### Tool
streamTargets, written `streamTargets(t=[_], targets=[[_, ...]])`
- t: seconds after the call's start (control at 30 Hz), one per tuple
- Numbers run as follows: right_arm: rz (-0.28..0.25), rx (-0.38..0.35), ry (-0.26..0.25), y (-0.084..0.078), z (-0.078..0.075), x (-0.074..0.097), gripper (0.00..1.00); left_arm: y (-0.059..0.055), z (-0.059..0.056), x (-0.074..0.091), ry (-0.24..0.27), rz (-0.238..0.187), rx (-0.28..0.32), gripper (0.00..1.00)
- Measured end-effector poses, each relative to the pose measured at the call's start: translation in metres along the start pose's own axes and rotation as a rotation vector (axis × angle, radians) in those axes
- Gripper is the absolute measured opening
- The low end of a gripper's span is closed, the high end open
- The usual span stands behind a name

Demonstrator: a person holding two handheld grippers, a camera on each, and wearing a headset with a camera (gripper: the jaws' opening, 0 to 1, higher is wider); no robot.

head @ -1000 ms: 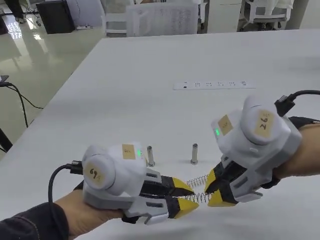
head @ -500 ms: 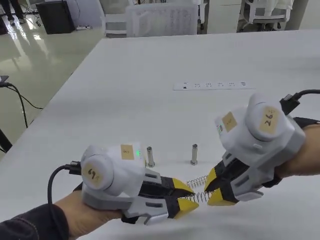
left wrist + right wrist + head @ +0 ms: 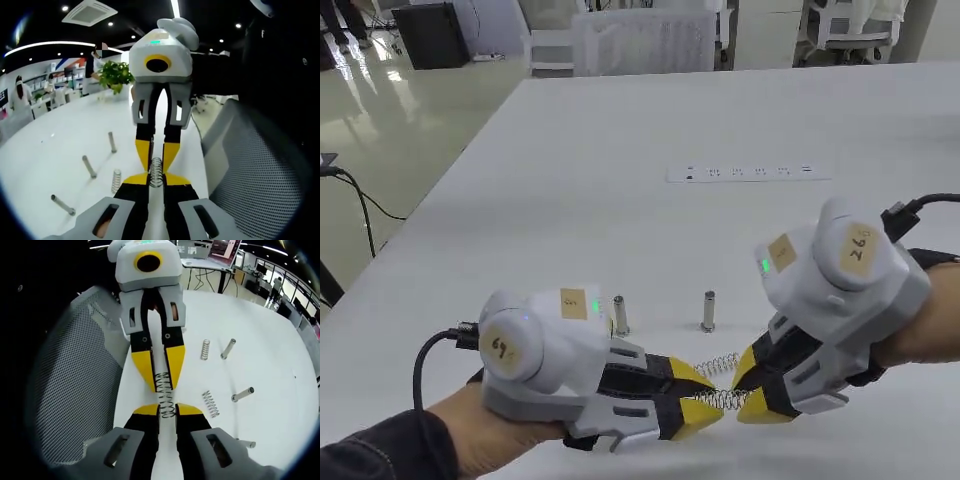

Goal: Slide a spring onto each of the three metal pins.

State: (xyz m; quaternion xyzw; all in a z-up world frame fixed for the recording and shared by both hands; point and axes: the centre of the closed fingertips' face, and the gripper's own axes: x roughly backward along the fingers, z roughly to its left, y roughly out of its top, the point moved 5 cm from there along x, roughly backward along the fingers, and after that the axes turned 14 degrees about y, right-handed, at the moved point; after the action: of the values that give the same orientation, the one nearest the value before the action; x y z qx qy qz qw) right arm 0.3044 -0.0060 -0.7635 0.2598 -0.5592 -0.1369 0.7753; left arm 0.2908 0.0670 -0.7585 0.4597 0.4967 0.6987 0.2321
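Lower than a second ago, the right hand-held gripper (image 3: 748, 392) has sunk slightly toward the counter (image 3: 620, 200), while the left hand-held gripper (image 3: 705, 406) has hardly shifted. They meet tip to tip at the counter's near side. Each has its jaws closed on one end of the same spring (image 3: 726, 399), which bridges the short gap between them. Just behind that spring lies a loose spring (image 3: 718, 364) on the counter. Beyond the held spring one pin (image 3: 708, 310) stands upright, and a second pin (image 3: 620, 314) stands off to its left. Far beyond the held spring, a power strip (image 3: 748, 171) lies flat.
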Motion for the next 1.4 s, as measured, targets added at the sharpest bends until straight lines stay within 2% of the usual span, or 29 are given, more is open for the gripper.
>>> streamTargets(t=[0.17, 0.23, 0.53, 0.63, 0.97, 1.4], targets=[[-0.003, -0.007, 0.001, -0.001, 0.0, 0.0, 0.1, 0.002, -0.001, 0.001, -0.004, -0.007, 0.001, 0.02], [0.018, -0.018, 0.001, -0.006, 0.0, -0.002, 0.11, 0.006, 0.001, 0.002, 0.001, -0.027, 0.018, 0.02], [0.003, -0.03, -0.007, -0.008, 0.0, -0.001, 0.11, 0.009, 0.002, 0.001, 0.0, -0.041, 0.029, 0.02], [-0.004, -0.027, -0.012, -0.007, -0.001, -0.001, 0.09, 0.01, 0.002, 0.001, 0.0, -0.044, 0.031, 0.02], [0.0, -0.018, -0.026, -0.005, -0.001, 0.005, 0.08, 0.007, 0.003, 0.0, 0.004, -0.034, 0.031, 0.02], [-0.056, -0.026, -0.008, 0.01, 0.006, 0.017, 0.08, 0.0, 0.001, -0.002, 0.001, -0.008, 0.02, 0.02]])
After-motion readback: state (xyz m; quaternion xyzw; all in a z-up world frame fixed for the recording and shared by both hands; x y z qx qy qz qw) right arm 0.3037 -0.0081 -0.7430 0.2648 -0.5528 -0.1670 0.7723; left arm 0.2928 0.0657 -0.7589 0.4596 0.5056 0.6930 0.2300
